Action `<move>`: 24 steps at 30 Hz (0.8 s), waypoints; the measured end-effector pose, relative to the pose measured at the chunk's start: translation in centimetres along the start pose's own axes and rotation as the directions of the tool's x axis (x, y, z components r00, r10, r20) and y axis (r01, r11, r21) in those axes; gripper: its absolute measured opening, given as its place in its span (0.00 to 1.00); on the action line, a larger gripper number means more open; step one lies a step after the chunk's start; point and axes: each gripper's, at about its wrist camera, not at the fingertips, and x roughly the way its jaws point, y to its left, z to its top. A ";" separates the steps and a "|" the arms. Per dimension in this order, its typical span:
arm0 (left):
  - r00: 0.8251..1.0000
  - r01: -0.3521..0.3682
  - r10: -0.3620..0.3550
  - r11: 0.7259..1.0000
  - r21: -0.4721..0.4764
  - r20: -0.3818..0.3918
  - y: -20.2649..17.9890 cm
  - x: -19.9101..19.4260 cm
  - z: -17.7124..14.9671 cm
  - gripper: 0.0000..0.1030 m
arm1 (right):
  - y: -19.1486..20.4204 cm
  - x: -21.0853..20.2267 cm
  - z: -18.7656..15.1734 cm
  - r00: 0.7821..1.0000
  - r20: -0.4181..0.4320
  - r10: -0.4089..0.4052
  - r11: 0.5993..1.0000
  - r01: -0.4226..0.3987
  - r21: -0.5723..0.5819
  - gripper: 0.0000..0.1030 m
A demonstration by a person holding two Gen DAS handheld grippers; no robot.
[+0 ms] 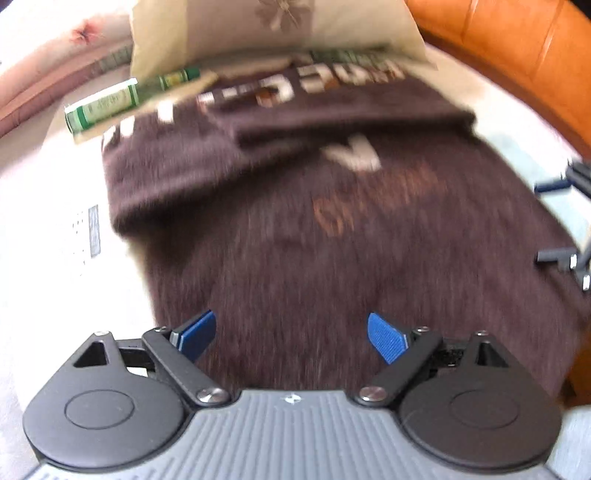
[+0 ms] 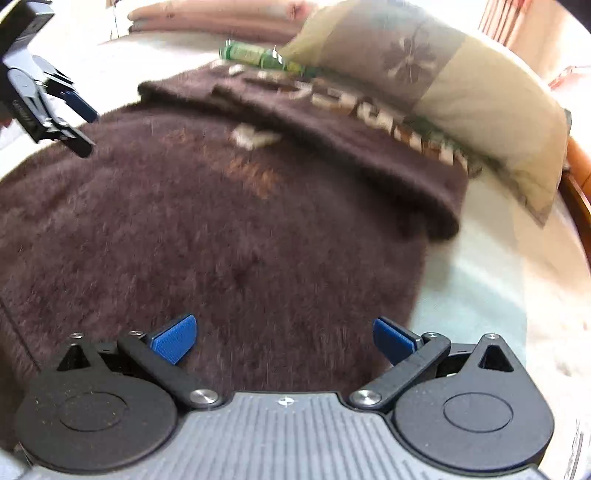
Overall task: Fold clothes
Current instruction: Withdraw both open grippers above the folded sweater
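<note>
A dark brown fuzzy sweater [image 1: 295, 229] with pale lettering lies spread on a white bed, its far part folded back over the body [image 1: 332, 110]. My left gripper [image 1: 291, 336] hovers over the near part of the sweater, blue pads wide apart with nothing between them. My right gripper [image 2: 284, 339] hovers over the same sweater [image 2: 221, 229] near its right edge, also open and empty. The right gripper [image 1: 554, 221] shows at the right edge of the left wrist view. The left gripper [image 2: 85, 129] shows at the upper left of the right wrist view. Both pictures are blurred.
A beige pillow [image 1: 277, 33] with a flower pattern lies beyond the sweater [image 2: 443, 85]. A green box [image 1: 107, 107] lies beside it [image 2: 258, 55]. An orange leather surface [image 1: 517, 48] borders the bed at the right. White sheet [image 2: 480, 295] shows beside the sweater.
</note>
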 end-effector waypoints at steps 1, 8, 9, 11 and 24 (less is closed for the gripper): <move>1.000 0.010 -0.010 1.000 -0.003 0.019 0.0 0.4 0.3 0.87 | 0.3 0.2 0.4 1.000 0.029 0.001 1.000 -0.001 -0.010 1.00; 0.997 0.036 -0.040 0.997 0.065 0.059 0.1 2.2 0.7 0.87 | 3.2 3.5 2.6 0.993 0.114 -0.005 0.995 0.016 -0.096 1.00; 0.998 0.037 -0.041 0.997 0.067 0.050 0.2 2.5 0.7 0.87 | 3.4 3.6 2.8 0.992 0.123 -0.008 0.995 0.020 -0.098 1.00; 0.998 0.047 -0.050 0.996 0.074 0.031 0.3 3.0 0.5 0.87 | 3.7 3.7 3.1 0.990 0.137 -0.012 0.995 0.026 -0.100 1.00; 0.998 0.062 -0.066 0.974 0.216 0.015 -2.5 5.0 2.5 0.91 | 3.3 2.9 -0.3 0.974 0.219 -0.061 0.995 0.042 0.089 1.00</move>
